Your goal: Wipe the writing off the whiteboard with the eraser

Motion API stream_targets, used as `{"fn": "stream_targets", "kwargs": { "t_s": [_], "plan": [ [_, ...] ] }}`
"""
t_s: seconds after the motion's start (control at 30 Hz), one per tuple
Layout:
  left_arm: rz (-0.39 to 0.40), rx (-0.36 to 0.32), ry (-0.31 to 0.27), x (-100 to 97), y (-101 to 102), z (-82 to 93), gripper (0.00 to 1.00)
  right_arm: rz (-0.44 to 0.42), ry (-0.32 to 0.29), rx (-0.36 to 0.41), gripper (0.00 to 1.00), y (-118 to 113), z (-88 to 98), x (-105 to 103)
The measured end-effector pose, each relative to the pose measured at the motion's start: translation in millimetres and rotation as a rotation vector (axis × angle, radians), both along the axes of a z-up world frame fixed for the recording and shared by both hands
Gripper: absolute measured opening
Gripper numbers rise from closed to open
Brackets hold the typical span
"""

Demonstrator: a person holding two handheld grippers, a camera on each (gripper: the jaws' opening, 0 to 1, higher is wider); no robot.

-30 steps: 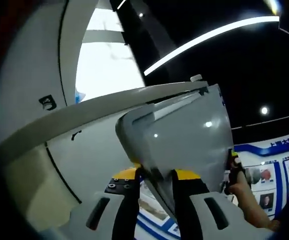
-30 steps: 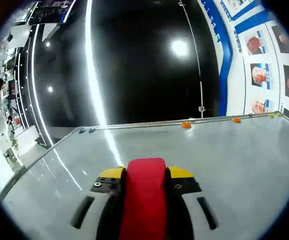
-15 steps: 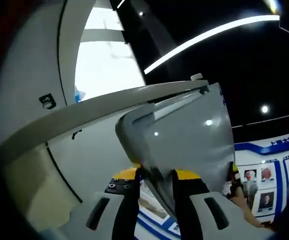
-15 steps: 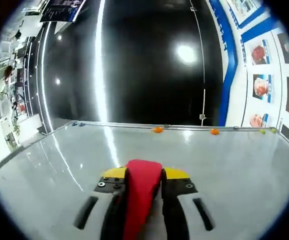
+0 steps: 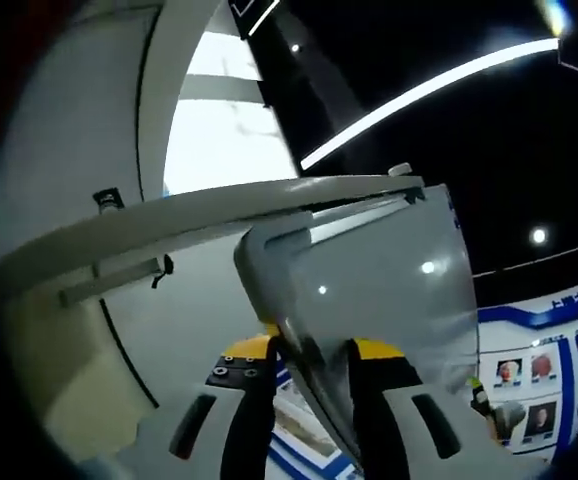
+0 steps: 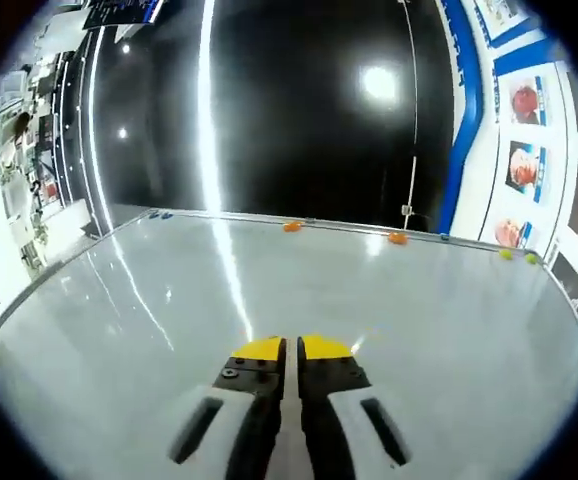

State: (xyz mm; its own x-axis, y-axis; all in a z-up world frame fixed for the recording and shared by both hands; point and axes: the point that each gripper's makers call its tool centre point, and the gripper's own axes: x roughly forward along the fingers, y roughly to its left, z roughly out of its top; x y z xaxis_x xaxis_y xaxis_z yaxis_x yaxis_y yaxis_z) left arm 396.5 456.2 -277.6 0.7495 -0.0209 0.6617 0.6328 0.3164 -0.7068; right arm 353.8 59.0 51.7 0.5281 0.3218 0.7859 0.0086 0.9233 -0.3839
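In left tool (image 5: 311,352): glossy grey whiteboard (image 5: 389,290) corner, clamped.

The whiteboard (image 6: 369,310) carries two orange magnets (image 6: 291,227) near its top edge, with yellow-green ones (image 6: 506,254) toward the far corner.

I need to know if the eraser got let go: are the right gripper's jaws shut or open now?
Shut. In the right gripper view the right gripper has its jaws together with nothing between them, above the whiteboard.
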Motion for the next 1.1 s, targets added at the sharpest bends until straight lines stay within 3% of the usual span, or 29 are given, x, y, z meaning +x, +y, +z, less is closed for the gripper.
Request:
{"fn": "stream_targets", "kwargs": {
  "t_s": [0.23,0.5,0.67,0.8,0.93,1.0,1.1],
  "plan": [
    [-0.003,-0.002,0.005,-0.9,-2.3,-0.1,0.31,-0.035,-0.024,-0.054,0.01,0.4,-5.0,-6.9],
    [0.012,-0.019,0.009,0.9,-0.8,0.1,0.32,-0.012,0.025,-0.067,0.06,4.3,-24.8,-9.2],
    [0.012,-0.011,0.017,3.5,3.7,-2.9,0.32,0.043,0.063,-0.102,0.14,15.6,-46.2,-16.8],
    [0.012,-0.002,0.030,7.6,8.2,-6.7,0.33,0.012,0.102,-0.160,0.23,18.8,-69.3,-11.4],
    [0.018,-0.017,0.030,15.3,12.9,-10.8,0.33,0.005,0.085,-0.094,0.43,-3.7,-82.1,-7.0],
    [0.021,-0.020,0.033,19.5,16.0,-12.6,0.33,0.016,0.051,-0.038,0.49,-21.2,-85.8,-6.0],
    [0.018,-0.023,0.025,21.8,18.6,-14.3,0.33,0.031,0.061,0.001,0.55,-29.9,-88.7,-4.5]
  ]
}}
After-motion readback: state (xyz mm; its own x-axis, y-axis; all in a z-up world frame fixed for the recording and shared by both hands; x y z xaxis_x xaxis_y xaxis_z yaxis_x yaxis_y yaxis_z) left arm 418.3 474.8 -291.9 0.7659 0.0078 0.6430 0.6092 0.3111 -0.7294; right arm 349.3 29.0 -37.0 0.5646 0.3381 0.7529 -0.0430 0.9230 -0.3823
